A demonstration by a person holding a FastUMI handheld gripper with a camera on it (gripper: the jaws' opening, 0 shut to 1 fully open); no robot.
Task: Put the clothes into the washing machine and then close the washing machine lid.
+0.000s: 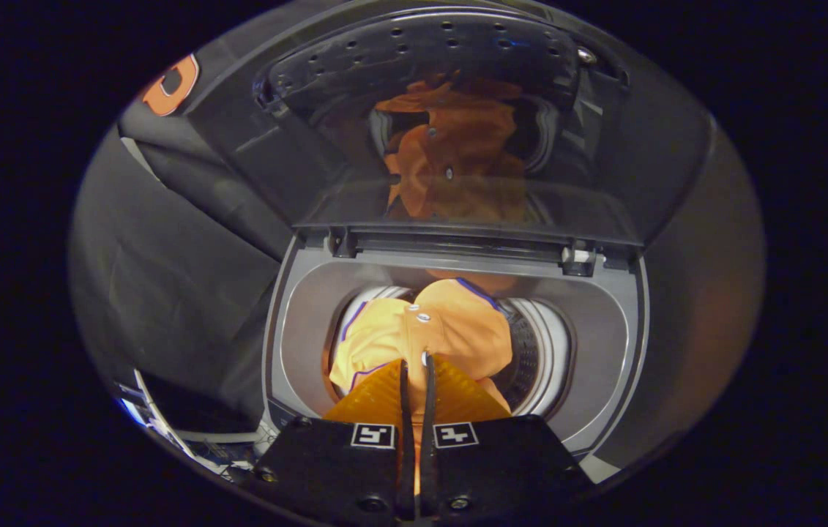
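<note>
An orange garment (428, 329) with purple trim and snap buttons hangs bunched over the round drum opening (538, 351) of a grey top-load washing machine (604, 322). My gripper (416, 366) is above the opening with its two orange fingers (373, 395) pressed close together on a fold of the garment. The machine's dark glass lid (457, 132) stands raised beyond the drum and mirrors the orange cloth.
Black cloth of the booth wall (179, 271) hangs to the left of the machine. Some light-coloured items (165, 432) lie low beside the machine's near left corner. The lid's hinges (578, 256) sit along the machine's back edge.
</note>
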